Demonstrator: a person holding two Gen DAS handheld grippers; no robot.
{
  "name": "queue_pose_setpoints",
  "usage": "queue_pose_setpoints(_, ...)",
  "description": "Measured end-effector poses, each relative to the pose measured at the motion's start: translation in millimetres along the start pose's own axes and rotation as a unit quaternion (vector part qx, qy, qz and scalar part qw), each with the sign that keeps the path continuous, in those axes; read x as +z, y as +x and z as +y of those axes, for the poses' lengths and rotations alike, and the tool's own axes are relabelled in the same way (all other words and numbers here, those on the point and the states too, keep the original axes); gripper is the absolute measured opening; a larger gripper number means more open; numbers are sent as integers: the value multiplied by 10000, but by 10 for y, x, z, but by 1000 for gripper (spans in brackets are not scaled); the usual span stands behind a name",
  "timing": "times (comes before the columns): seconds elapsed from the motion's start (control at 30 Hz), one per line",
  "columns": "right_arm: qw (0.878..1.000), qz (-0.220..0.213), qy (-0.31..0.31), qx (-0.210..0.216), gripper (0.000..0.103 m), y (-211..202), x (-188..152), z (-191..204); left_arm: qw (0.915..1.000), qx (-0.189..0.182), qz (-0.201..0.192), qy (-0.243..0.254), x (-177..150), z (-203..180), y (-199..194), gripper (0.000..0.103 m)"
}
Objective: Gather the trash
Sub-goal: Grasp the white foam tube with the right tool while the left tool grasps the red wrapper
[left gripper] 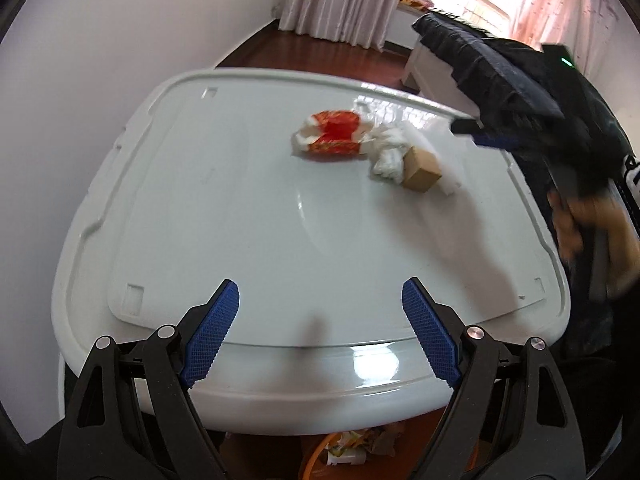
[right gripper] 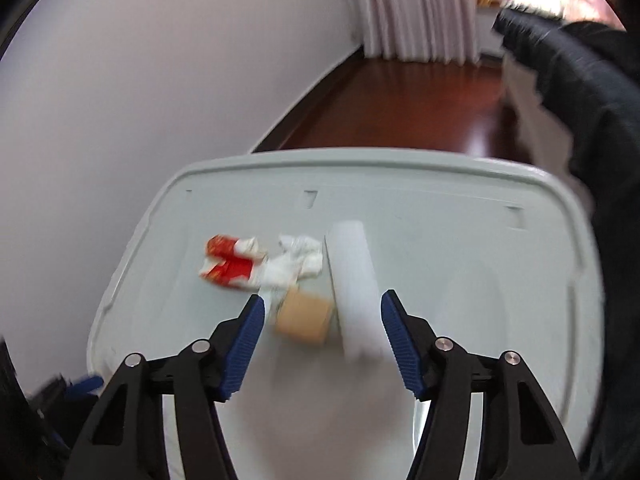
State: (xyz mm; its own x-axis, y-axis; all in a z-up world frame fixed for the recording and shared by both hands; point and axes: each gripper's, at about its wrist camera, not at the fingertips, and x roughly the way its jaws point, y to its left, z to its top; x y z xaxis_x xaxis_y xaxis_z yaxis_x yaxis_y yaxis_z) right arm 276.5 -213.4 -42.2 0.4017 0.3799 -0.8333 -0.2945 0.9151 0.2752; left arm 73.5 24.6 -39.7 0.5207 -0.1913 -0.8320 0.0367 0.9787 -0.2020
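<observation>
In the left wrist view, the left gripper (left gripper: 320, 336) hangs over the near edge of the white table (left gripper: 248, 248). Its two blue pads are spread wide apart and there is nothing between them.

The trash lies together on the far half of the table, at about one o'clock from this gripper. From left to right there is first a red and white wrapper (left gripper: 334, 133), then crumpled white tissue (left gripper: 387, 152) touching it, then a small brown cardboard box (left gripper: 421, 174) just beside the tissue. A white cylinder (left gripper: 446, 178) lies behind the box, but here it is blurred.

At the right edge, at about three o'clock, a hand (left gripper: 576, 220) in a dark sleeve (left gripper: 520, 84) holds the right gripper, very blurred.

In the right wrist view, the right gripper (right gripper: 322, 338) stands apart at the pads and presses on nothing. The box (right gripper: 304, 318) and the near end of the white cylinder (right gripper: 354, 280) show between its fingers, at twelve o'clock. The wrapper (right gripper: 230, 260) is at eleven o'clock, with the tissue (right gripper: 298, 262) touching it.

Under the table's near edge some scraps in an orange bin (left gripper: 352, 446) are visible.
</observation>
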Motion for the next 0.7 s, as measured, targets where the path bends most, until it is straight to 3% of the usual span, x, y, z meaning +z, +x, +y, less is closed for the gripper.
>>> queue_pose_setpoints(0.2,9963,845,-183,-19,60,458,329,-34,9999,84,-63,6,30,14,28,82)
queue_pose_setpoints(0.37,9877,1431,-417,-474,60,755,348,34,10000,-9,-16,30,16,-3,58,82)
queue_pose_setpoints(0.53,9803,1578,-622,-1008,60,974,373,129,10000,-20,12,74,-13,-27,75,82)
queue_pose_setpoints(0.57,9760,1612,-732,-1268,58,1002,360,192,10000,-12,9,78,-14,-30,75,82)
queue_pose_setpoints(0.6,9687,1630,-958,-1607,47,1027,325,274,10000,-3,7,83,-12,-29,77,82)
queue_pose_setpoints(0.63,9689,1620,-993,-1588,34,1023,308,304,10000,20,-3,83,-8,-29,73,82)
queue_pose_setpoints(0.7,9671,1601,-995,-1709,30,998,255,318,10000,28,-23,69,-10,-25,63,82)
